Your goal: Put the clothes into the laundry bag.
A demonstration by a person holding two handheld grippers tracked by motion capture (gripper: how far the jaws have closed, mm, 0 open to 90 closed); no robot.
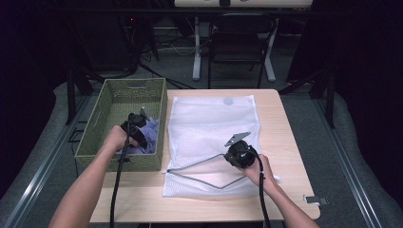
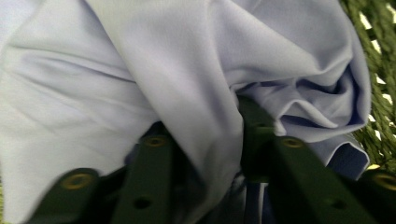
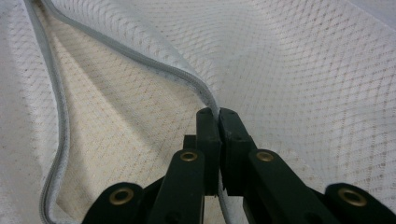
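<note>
One desk [image 1: 280, 142] carries two things: one green woven basket [image 1: 124, 95] along its left edge and one white mesh laundry bag [image 1: 209, 128] spread across its middle, from the far edge towards the near one. One lilac cloth [image 1: 151, 133] lies in the basket's near right part. A small metal clip [image 1: 315, 200] sits by the desk's near right corner.

The left gripper [image 1: 137, 122] reaches into the basket; the left gripper view shows its jaws pinched on a fold of the cloth [image 2: 196, 84], with basket weave [image 2: 378, 88] at the side. The right gripper [image 1: 237, 153] sits over the bag's near half. The right gripper view shows its jaws pressed together on the bag's grey zipper edge [image 3: 154, 65], holding the mouth apart; the high view shows that opening as a wide grey loop.
</note>
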